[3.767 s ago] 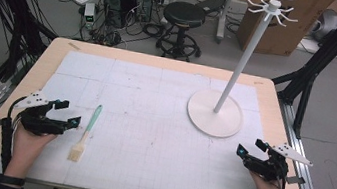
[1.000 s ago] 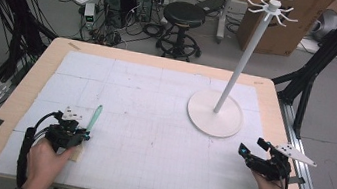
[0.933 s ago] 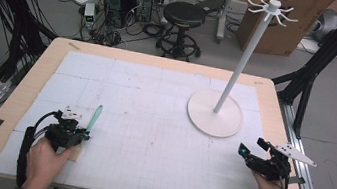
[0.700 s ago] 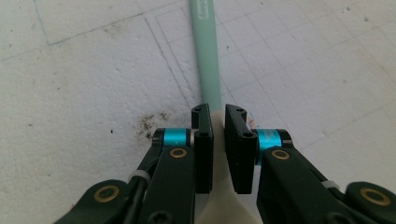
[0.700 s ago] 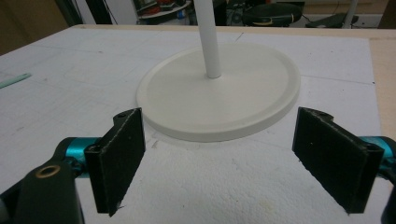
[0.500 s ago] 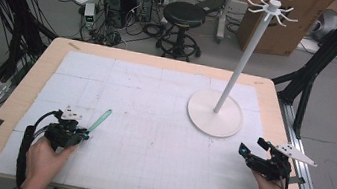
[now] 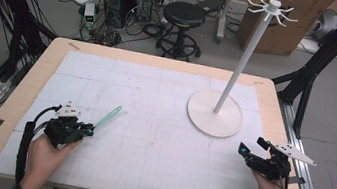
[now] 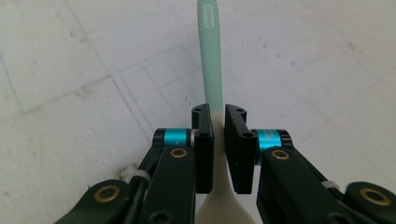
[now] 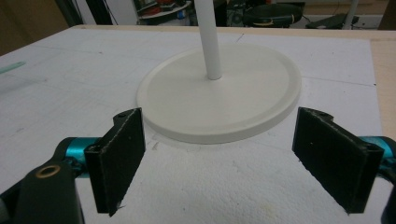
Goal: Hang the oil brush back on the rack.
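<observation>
The left claw (image 7: 81,129) is seen near the left front corner of the worktop (image 7: 18,102), clamped on a spatula (image 8: 211,60). In the left gripper view its two black jaws are pressed against the pale neck of the spatula, where the whitish blade end meets the mint-green handle. In the high view the handle is seen pointing away from the claw, angled toward the far right, above the white gridded sheet (image 7: 149,142) that covers the worktop.

The right claw (image 9: 219,163) is held near the right front corner, its jaws wide apart with nothing between them. Just beyond it, toward the right edge, a white stand (image 7: 241,65) is set upright on its round base (image 9: 224,93), touching the sheet, well apart from the spatula.
</observation>
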The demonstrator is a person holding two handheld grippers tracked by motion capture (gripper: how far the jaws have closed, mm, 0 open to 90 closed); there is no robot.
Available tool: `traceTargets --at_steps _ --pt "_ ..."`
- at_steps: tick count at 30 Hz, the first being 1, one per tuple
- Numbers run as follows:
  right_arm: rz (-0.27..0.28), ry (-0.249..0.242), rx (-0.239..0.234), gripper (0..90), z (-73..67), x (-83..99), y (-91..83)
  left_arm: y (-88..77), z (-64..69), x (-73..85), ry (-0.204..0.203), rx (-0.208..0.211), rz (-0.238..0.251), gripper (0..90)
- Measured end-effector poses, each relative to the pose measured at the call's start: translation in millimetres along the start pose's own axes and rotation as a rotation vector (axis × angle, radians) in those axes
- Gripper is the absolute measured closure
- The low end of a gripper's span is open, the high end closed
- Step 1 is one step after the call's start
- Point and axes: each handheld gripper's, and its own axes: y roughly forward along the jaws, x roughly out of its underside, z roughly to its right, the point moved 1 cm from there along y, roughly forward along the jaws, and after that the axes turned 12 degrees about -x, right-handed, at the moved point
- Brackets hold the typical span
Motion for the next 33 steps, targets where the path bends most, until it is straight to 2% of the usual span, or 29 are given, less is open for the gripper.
traceTargets --at_steps 4,6,8,13,17,22,26,33 --pt "-0.002 0.005 0.000 16.5 -0.6 -0.4 0.0 -5.0 4.5 -15.1 0.008 0.026 0.067 82.4" --pt "0.002 -0.002 -0.001 16.6 0.0 -0.6 0.4 -6.2 7.4 -24.5 0.021 0.039 0.078 82.4" --pt "0.002 -0.003 -0.001 16.5 0.1 -0.6 0.5 -6.2 10.5 -34.3 0.019 0.074 0.100 82.4" --pt "0.004 -0.003 -0.004 16.6 0.6 -1.0 0.0 -5.3 20.1 -60.6 0.038 0.128 0.146 82.5" --pt "0.002 0.002 -0.006 16.6 0.2 -0.9 -0.1 -3.5 27.6 -79.9 0.059 0.162 0.165 82.4" --pt "0.001 0.000 -0.007 16.6 0.2 -0.8 -0.3 -3.6 40.5 -114.3 0.095 0.215 0.201 82.4" --pt "0.006 0.002 -0.007 16.6 0.3 -0.7 -1.0 -4.8 51.8 -138.2 0.129 0.236 0.222 82.4" --pt "0.007 0.003 -0.008 16.6 0.7 -0.3 -1.6 -7.1 66.1 -178.9 0.159 0.285 0.232 82.4"
